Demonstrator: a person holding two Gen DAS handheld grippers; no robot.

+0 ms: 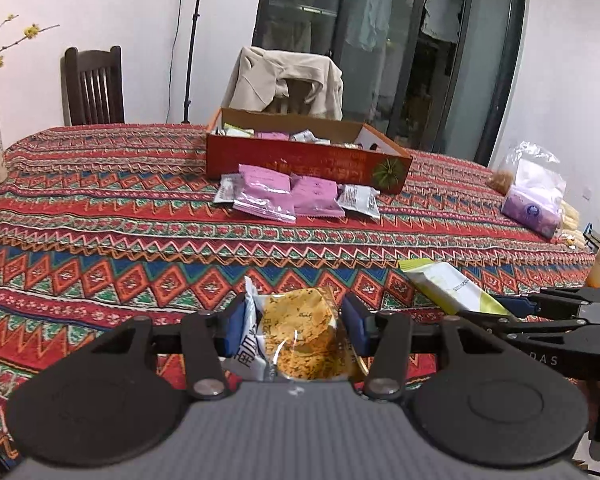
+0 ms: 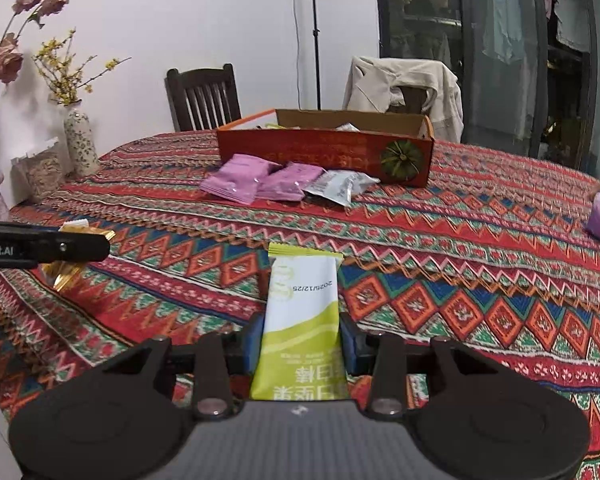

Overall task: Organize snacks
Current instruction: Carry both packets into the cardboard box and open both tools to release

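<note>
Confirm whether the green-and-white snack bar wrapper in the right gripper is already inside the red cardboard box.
No: the green-and-white snack bar wrapper sits clamped in the right gripper, well short of the red cardboard box.

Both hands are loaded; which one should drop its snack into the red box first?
Probably right. The right gripper holds the green bar, aimed fairly squarely at the red box. The left gripper, holding the orange snack, is similarly distant, so the edge is slight.
</note>
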